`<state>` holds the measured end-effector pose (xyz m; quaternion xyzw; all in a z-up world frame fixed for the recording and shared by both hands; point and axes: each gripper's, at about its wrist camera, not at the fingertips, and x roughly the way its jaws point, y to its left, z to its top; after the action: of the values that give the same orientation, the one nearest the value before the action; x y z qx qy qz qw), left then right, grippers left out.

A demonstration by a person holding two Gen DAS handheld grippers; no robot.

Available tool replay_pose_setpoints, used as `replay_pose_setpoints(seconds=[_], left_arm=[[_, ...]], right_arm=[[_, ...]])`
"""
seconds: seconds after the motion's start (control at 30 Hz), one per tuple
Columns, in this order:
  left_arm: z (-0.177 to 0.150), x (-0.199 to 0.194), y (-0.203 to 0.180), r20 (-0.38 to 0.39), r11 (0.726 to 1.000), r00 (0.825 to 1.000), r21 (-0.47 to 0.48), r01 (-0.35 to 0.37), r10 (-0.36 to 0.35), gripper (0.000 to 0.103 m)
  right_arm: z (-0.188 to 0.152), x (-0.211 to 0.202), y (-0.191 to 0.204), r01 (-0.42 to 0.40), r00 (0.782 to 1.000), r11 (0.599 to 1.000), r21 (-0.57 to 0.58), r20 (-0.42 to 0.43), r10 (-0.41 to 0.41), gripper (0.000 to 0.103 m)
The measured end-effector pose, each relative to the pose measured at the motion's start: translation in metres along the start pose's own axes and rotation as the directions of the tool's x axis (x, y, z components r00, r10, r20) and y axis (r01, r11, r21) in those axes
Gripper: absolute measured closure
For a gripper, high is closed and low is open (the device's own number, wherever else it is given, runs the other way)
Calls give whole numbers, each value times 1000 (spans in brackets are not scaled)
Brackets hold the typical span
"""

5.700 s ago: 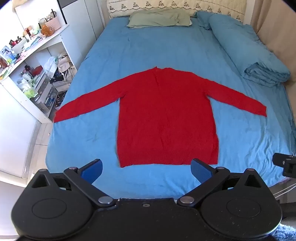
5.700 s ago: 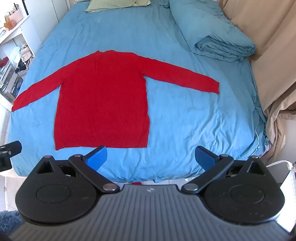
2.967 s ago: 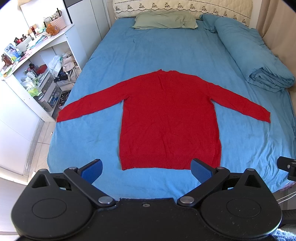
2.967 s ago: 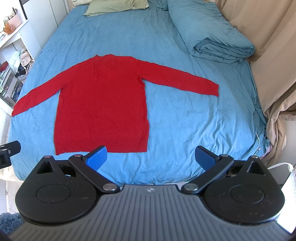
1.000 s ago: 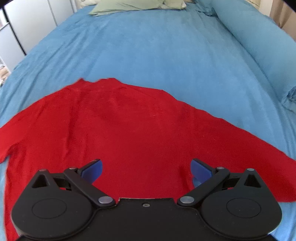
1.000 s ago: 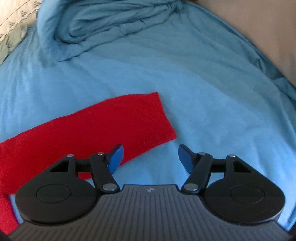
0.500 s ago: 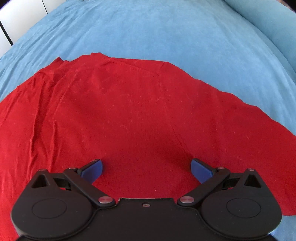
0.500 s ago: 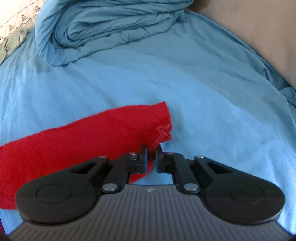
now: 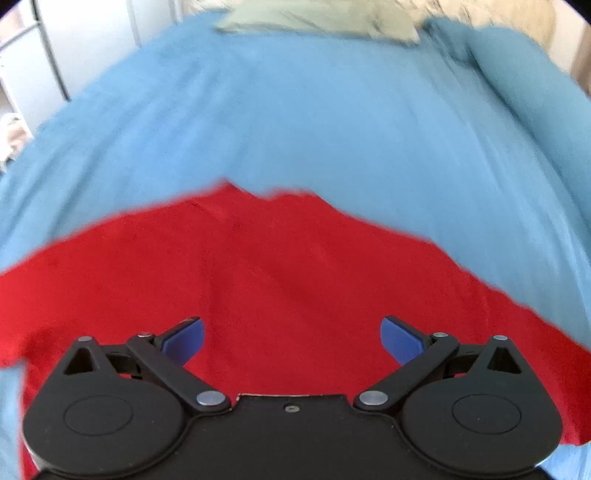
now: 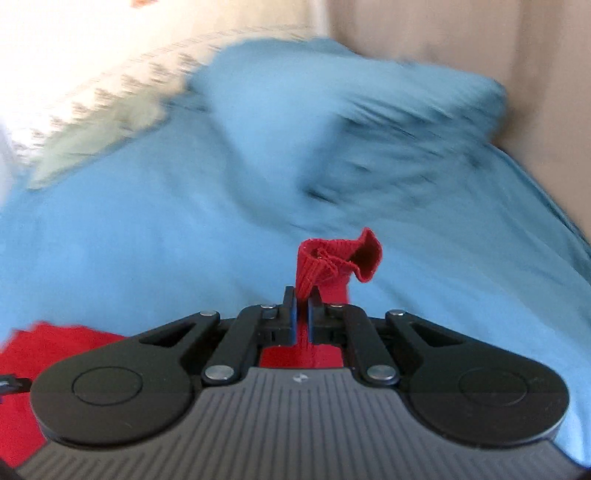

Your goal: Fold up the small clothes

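The left gripper [image 9: 291,338] hangs low over the red sweater [image 9: 280,280], pointing across the bed toward its head end, tilted slightly downward. Its blue-padded fingers [image 9: 183,339] stand wide apart with nothing between them; whether the tips touch the knit below cannot be told. Directly under and ahead of it the sweater's body lies spread flat on the blue bedsheet [image 9: 295,118], with the neckline toward the head of the bed and one sleeve running off toward the right edge of the bed.

The right gripper [image 10: 302,299] is raised above the sheet, also facing the head end. Its jaws are pressed nearly together on the sleeve cuff [image 10: 332,262], and the ribbed end sticks up past the fingertips in a crumpled curl, lifted clear of the bedsheet. The rest of that sleeve drops under the gripper body, and more red fabric shows at the lower left of this view.

Farther off, a folded blue duvet [image 10: 369,122] lies along the right edge of the bed, blurred. At the head of the bed sits a pale green pillow [image 9: 317,22], and a white cabinet [image 9: 74,44] stands beyond the left edge.
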<state>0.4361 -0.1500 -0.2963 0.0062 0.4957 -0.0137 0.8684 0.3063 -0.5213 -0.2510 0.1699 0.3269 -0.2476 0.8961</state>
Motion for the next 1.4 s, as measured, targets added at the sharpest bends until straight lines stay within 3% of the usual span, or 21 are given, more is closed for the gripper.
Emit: replay_pose_setpoints(seconds=[0.17, 0.33, 0.5, 0.63, 0.67, 0.73, 0.83, 1.1, 1.2, 1.23, 1.27, 1.3, 1.4], left_arm=[[20, -37, 86, 77, 997, 997, -76, -24, 30, 0], [17, -60, 176, 113, 989, 991, -139, -59, 75, 0], [-4, -61, 241, 106, 979, 990, -191, -71, 92, 0], [-26, -51, 277, 82, 971, 992, -226, -73, 94, 0], [-31, -47, 284, 77, 970, 992, -230, -76, 96, 0], [-38, -42, 297, 69, 969, 993, -234, -77, 95, 0], [-46, -28, 308, 61, 968, 994, -240, -70, 87, 0], [-47, -17, 320, 79, 970, 994, -238, -48, 69, 0], [-40, -17, 321, 95, 971, 994, -237, -22, 46, 0], [-38, -15, 321, 97, 972, 995, -234, -11, 35, 0], [-34, -15, 318, 99, 974, 995, -226, 2, 21, 0], [-29, -14, 312, 102, 978, 995, -210, 22, 0, 0], [-15, -5, 292, 81, 986, 994, -145, 84, -72, 0]], right_arm=[[21, -26, 114, -201, 978, 977, -70, 43, 205, 83], [3, -43, 247, -405, 911, 900, -164, 18, 413, 83], [-61, -37, 365, -562, 825, 789, -249, -94, 558, 83], [-133, -12, 445, -636, 771, 710, -304, -202, 604, 83], [-146, -4, 460, -642, 766, 698, -317, -225, 602, 83], [-174, 16, 479, -656, 755, 685, -319, -269, 598, 83], [-203, 36, 496, -648, 761, 682, -338, -291, 579, 83], [-239, 60, 513, -652, 758, 668, -359, -335, 560, 82], [-244, 62, 508, -680, 732, 655, -330, -358, 579, 71], [-244, 60, 505, -688, 724, 649, -324, -362, 586, 52], [-242, 56, 500, -689, 724, 647, -327, -355, 591, 44], [-239, 50, 492, -679, 734, 651, -340, -333, 592, 34], [-230, 33, 467, -629, 777, 671, -392, -293, 557, 32]])
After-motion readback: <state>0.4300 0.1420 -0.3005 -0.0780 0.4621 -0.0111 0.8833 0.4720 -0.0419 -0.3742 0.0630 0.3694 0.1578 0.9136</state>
